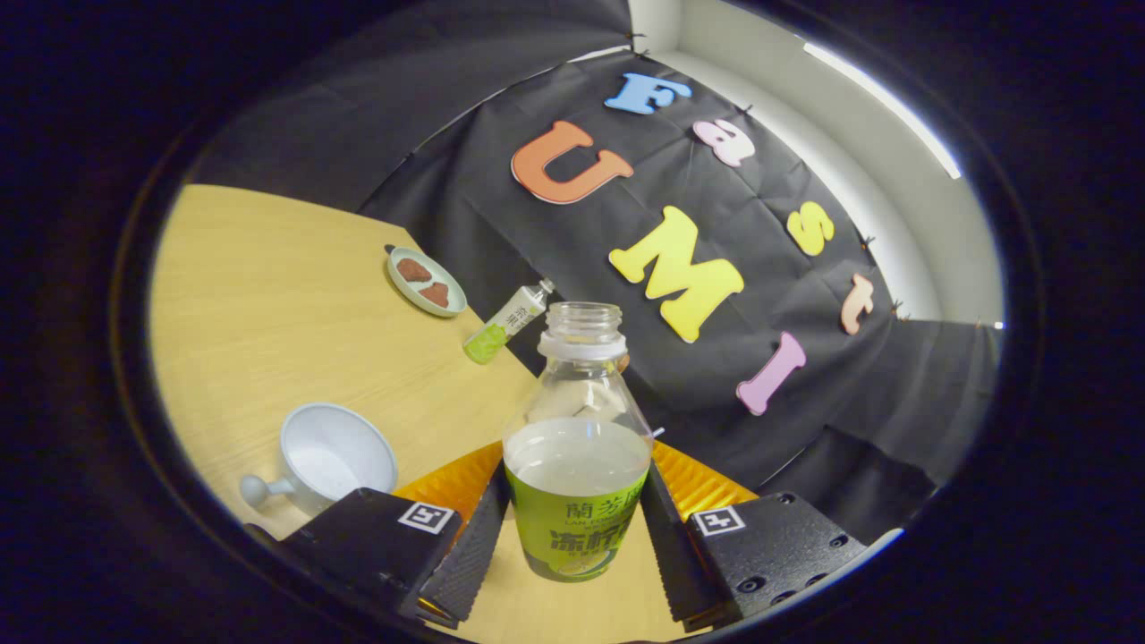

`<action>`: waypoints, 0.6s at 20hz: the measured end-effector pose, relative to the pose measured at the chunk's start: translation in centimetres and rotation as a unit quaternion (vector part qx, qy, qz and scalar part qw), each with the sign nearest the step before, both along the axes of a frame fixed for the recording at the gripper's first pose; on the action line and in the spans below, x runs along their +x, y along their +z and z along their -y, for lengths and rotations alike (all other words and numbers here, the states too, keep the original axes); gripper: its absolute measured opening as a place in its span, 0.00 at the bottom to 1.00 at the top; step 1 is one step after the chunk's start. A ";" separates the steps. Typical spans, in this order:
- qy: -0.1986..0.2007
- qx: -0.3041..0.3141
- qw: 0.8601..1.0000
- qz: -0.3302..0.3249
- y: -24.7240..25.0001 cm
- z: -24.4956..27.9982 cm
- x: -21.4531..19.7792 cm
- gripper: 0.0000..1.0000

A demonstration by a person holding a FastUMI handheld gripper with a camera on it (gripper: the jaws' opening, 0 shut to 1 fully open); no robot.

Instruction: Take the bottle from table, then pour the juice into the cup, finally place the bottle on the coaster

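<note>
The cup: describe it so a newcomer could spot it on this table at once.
Start at the wooden table. Beside the gripper, whose fingers press both sides of the open bottle, sits the cup, nearer than the small plate and the lying bottle. It alone is a pale bowl-shaped cup, empty, with a knobbed stub handle.

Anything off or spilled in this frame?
No spill visible. The uncapped clear bottle with the green label sits between the gripper fingers, over the orange coaster. One oddity: a second small green-bottomed bottle leans tilted at the wooden table edge, near the pale green dish.
</note>
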State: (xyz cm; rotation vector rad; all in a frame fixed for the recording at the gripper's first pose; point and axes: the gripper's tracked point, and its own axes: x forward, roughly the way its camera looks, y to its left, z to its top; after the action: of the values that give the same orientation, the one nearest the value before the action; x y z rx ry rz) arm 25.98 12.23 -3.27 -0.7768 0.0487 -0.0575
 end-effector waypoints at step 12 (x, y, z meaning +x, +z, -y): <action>0.056 0.286 0.957 -0.010 3.4 0.6 8.9 0.83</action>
State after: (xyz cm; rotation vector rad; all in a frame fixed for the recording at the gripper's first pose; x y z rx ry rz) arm 34.91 11.63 0.09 -0.1995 0.0381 0.0706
